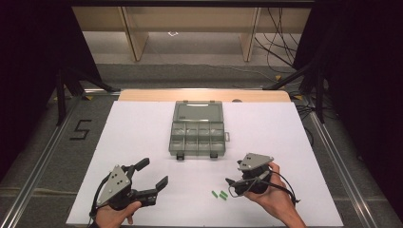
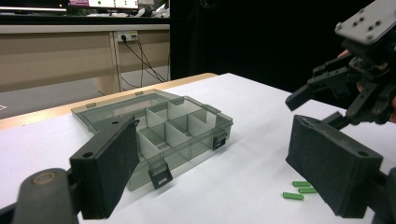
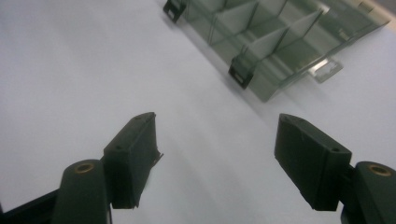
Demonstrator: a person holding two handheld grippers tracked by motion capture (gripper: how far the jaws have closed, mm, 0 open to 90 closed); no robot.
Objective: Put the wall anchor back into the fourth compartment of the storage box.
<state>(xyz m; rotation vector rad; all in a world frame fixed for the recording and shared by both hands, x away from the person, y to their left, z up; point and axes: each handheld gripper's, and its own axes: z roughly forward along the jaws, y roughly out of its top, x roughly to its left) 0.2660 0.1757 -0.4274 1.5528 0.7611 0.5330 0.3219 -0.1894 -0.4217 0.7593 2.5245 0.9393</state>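
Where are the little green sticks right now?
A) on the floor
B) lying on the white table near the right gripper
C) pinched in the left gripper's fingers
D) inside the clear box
B: the green sticks lie loose on the white table, just beside the right gripper and apart from the open compartment box.

Open compartment box lies mid-table; green sticks lie nearer, to its right.
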